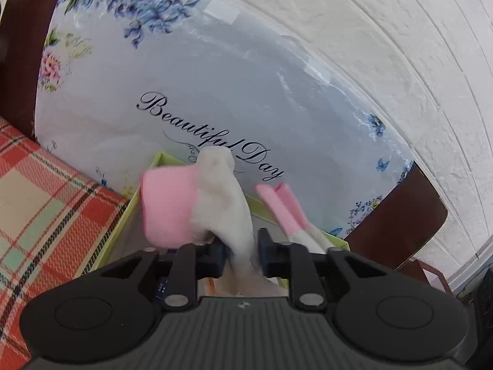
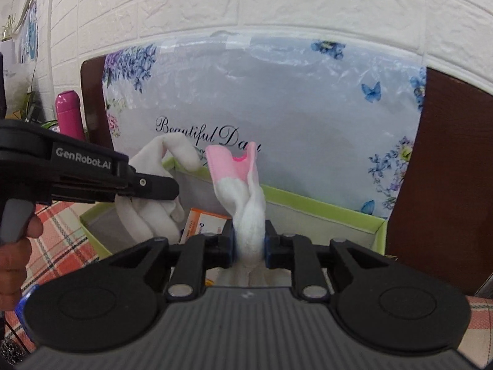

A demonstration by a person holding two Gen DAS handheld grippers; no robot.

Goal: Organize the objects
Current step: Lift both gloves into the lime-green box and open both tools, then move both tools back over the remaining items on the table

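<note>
Both grippers, left (image 1: 242, 254) and right (image 2: 249, 245), clamp limp white pink-cuffed cotton socks (image 1: 215, 197) (image 2: 243, 191) mid-body; light, floppy, best held there

A surface covered in a plaid cloth (image 1: 46, 191) of orange-red, cream and pale green squares crossed by dark lines carries everything here. A light green open box (image 2: 323, 208) with grey inner walls rests directly on it, its far side near a large floral cushion (image 2: 277, 108) printed with the words "Beautiful Day", which stands upright at the back edge against a dark brown board (image 2: 446, 169). Inside the box lies a small orange and white carton (image 2: 205, 220). The plaid cloth shows on both sides of the box
</note>
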